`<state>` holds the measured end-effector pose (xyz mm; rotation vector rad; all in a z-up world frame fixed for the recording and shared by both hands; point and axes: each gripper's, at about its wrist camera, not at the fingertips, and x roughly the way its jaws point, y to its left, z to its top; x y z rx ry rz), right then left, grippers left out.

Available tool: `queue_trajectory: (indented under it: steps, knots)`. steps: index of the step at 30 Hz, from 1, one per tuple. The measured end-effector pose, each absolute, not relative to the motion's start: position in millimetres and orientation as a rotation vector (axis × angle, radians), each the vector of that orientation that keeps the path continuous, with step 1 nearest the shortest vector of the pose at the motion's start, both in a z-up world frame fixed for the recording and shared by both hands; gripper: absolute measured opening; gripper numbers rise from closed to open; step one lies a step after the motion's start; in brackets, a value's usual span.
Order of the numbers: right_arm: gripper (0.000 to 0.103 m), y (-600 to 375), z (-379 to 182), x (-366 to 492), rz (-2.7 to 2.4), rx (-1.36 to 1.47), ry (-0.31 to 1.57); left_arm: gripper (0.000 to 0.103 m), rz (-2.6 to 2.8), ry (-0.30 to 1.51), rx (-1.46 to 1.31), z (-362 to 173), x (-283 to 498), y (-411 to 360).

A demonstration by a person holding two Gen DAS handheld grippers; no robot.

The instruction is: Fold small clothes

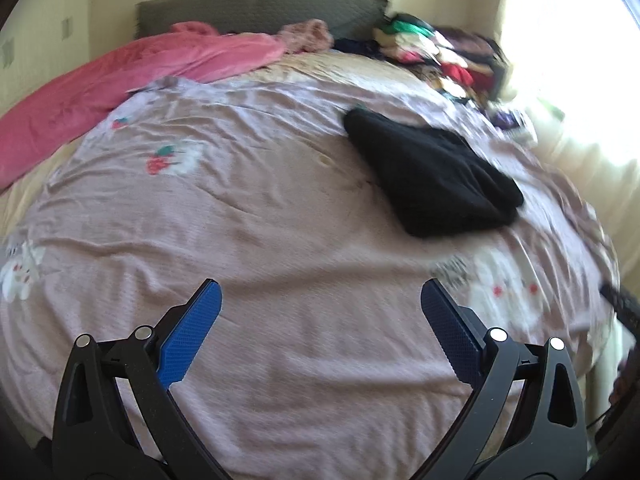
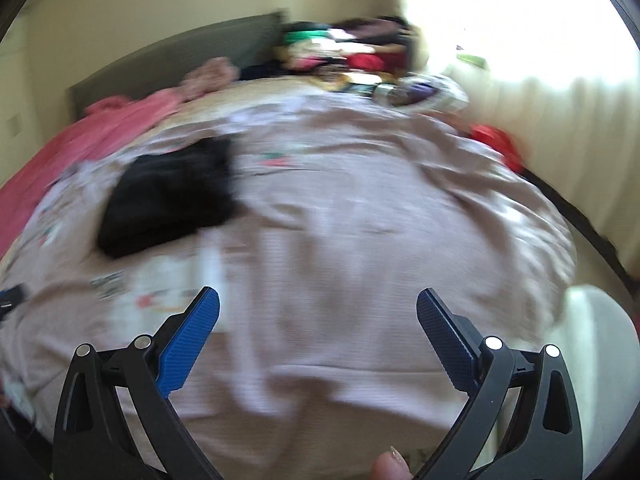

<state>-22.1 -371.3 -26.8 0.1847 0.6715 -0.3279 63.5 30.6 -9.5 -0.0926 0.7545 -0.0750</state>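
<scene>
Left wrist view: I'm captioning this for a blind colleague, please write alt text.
A folded black garment lies on a mauve printed bedspread, ahead and right of the open, empty left gripper. A pink blanket and a heap of clothes sit near the headboard.

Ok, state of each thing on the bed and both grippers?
Left hand-held gripper: open, empty.
Right hand-held gripper: open, empty.
Black garment: folded, lying on the sheet.
Sheet: spread, wrinkled.
Pink blanket: bunched along the edge.
Clothes pile: heaped, unfolded.
</scene>
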Motion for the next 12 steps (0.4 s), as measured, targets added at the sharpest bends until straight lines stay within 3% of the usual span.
queue_trajectory:
  steps: [6,12]
  knots:
    - [0.098,-499.4,-57.1,-57.4,-0.7,0.283,0.71,0.094,0.17,0.817,-0.228,-2.8,105.5,159.9]
    - [0.098,-615.8,-92.9,-103.3,-1.03,0.386,0.776,0.094,0.573,0.81,-0.322,1.2,131.2,340.6]
